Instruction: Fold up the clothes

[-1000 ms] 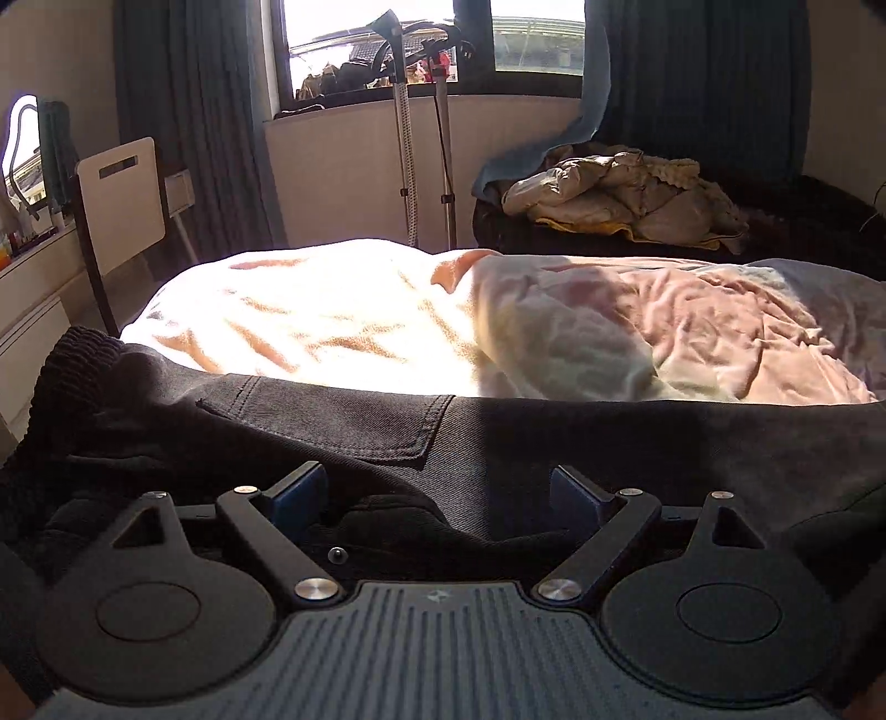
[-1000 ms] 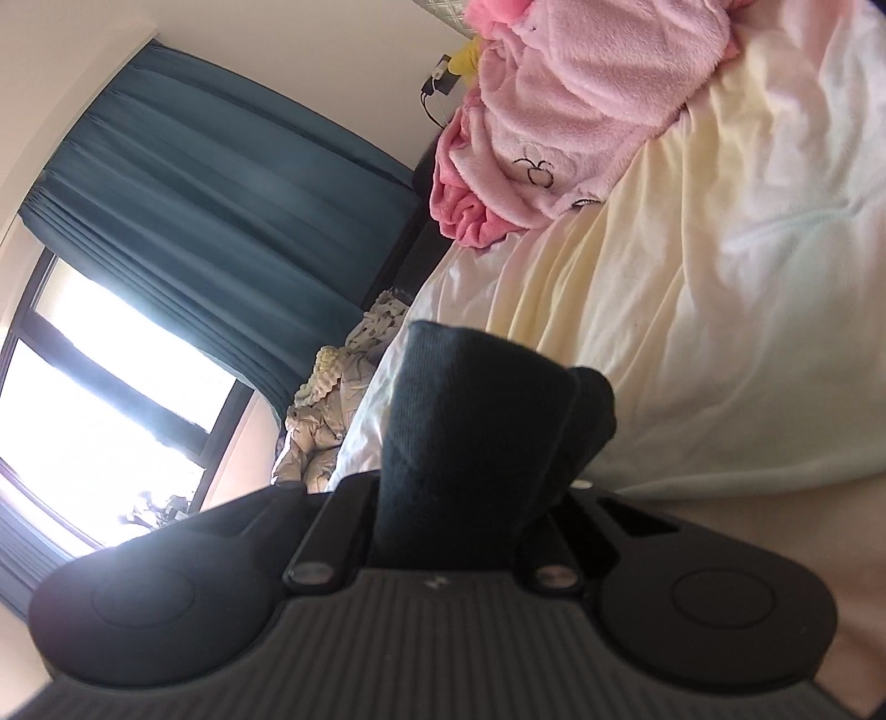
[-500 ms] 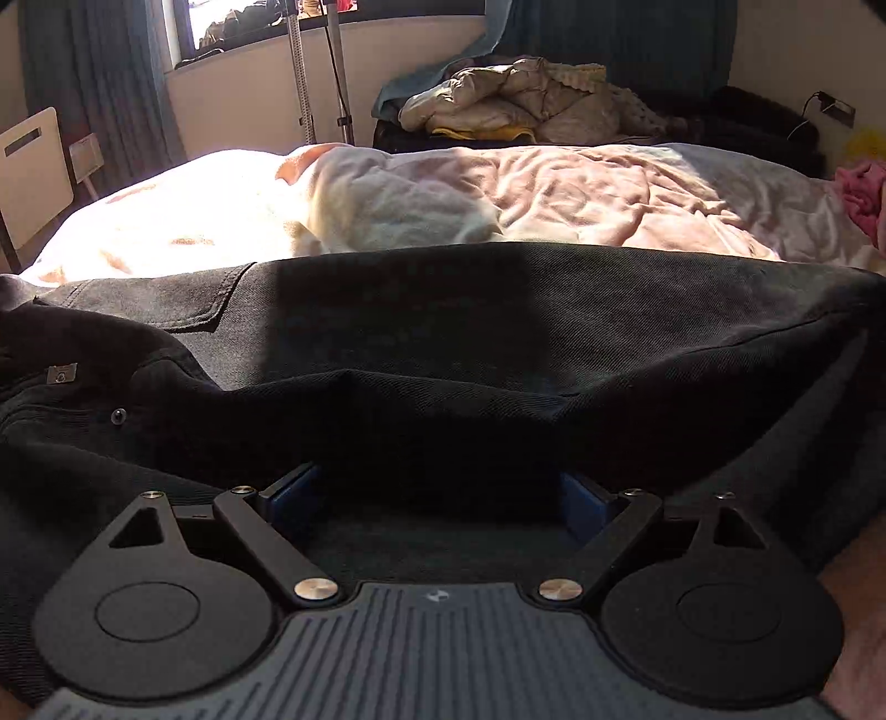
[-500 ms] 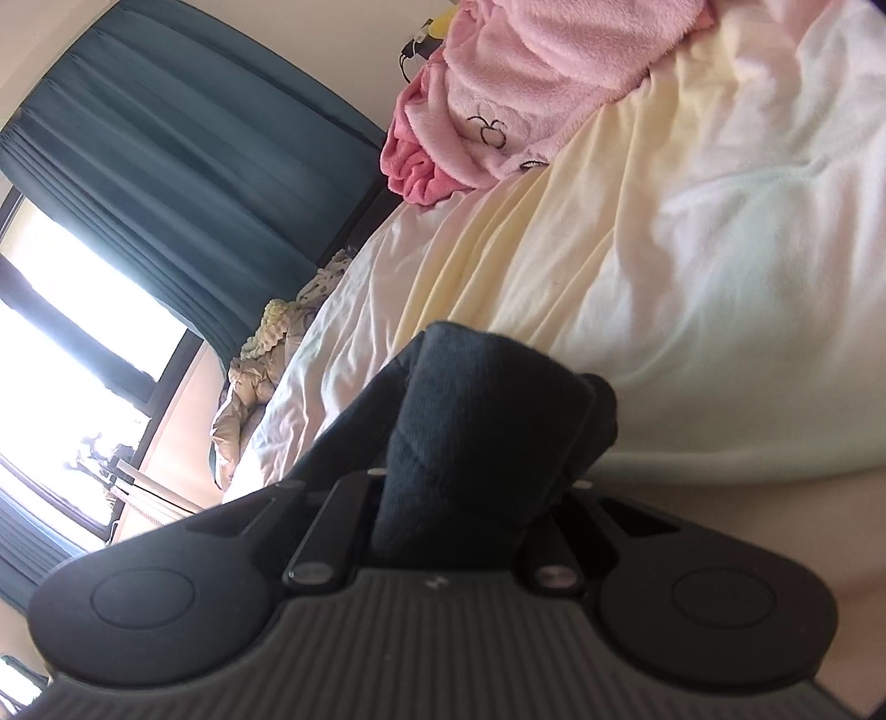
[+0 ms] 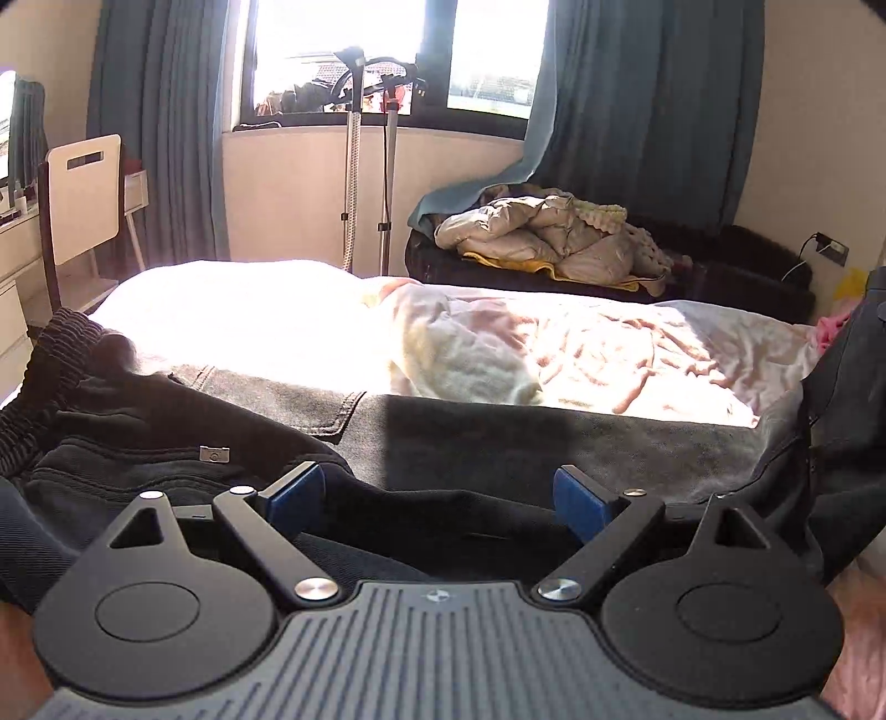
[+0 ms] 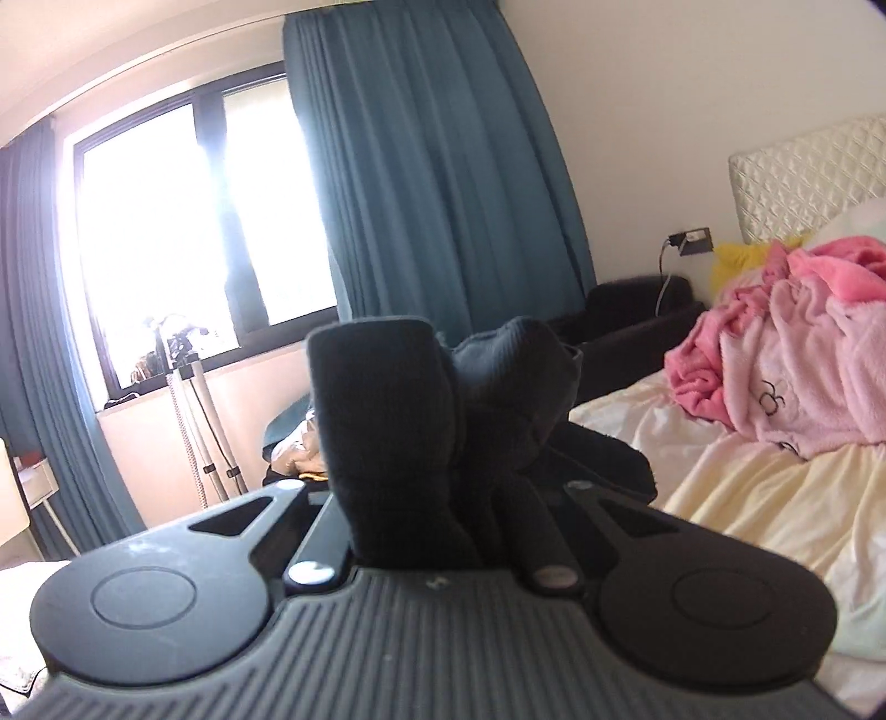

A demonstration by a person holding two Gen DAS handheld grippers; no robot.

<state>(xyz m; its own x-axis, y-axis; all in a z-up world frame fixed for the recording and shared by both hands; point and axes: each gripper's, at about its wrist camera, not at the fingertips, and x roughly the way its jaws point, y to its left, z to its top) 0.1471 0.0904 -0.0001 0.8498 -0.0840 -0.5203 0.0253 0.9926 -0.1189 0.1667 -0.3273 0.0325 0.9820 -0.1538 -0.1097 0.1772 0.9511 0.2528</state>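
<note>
A sunlit bedroom: teal curtains (image 6: 437, 210) flank a bright window (image 5: 354, 50), and a wide bed (image 5: 232, 321) under a pale, rumpled blanket (image 5: 581, 360) fills the middle of the left wrist view. A dark sofa (image 5: 736, 271) beyond it carries a heap of cream bedding (image 5: 554, 238); a pink fleece pile (image 6: 786, 354) lies near the headboard.

Across the near edge of the bed lies a pair of dark denim trousers (image 5: 498, 448), its ribbed waistband (image 5: 55, 354) bunched at the left and a back pocket showing beside it. The far end of the garment rises off the bed at the right, and there the right tool (image 6: 443, 498) is clenched on a thick wad of the dark cloth. The left tool (image 5: 437, 493) stands released, its 2 blue pads wide apart just above the fabric, gripping nothing.

By my judgement the fold is partway: 1 end is lifted, while the long middle lies spread and the waistband side is still crumpled. Bringing the raised end over and squaring the edges appears to be what remains.
</note>
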